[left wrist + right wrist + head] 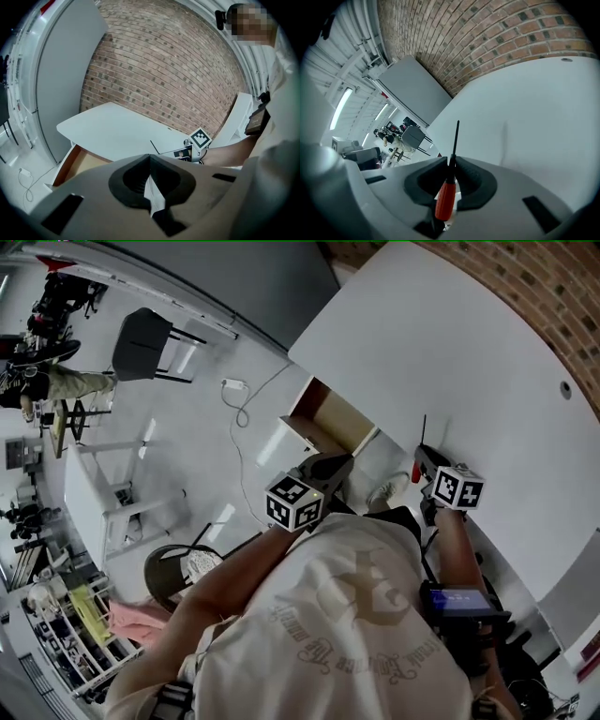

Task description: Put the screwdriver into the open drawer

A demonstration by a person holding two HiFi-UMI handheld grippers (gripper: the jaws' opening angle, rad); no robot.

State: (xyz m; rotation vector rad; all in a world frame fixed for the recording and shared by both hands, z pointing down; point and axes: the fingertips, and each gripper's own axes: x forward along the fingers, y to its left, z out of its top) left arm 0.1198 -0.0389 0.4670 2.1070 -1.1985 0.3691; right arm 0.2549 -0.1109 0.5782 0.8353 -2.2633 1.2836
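The screwdriver has a red handle and a thin black shaft that sticks out past the jaws. My right gripper is shut on it where handle and shaft meet. In the head view the screwdriver hangs over the white table's near edge, right of the open drawer. That wooden drawer juts from the table's left end. My left gripper hovers just in front of the drawer, its jaws shut with nothing in them. In the left gripper view the drawer lies lower left.
A brick wall runs behind the table. On the floor to the left lie a white cable and a dark chair. A round stool stands near my left arm, with shelves beyond.
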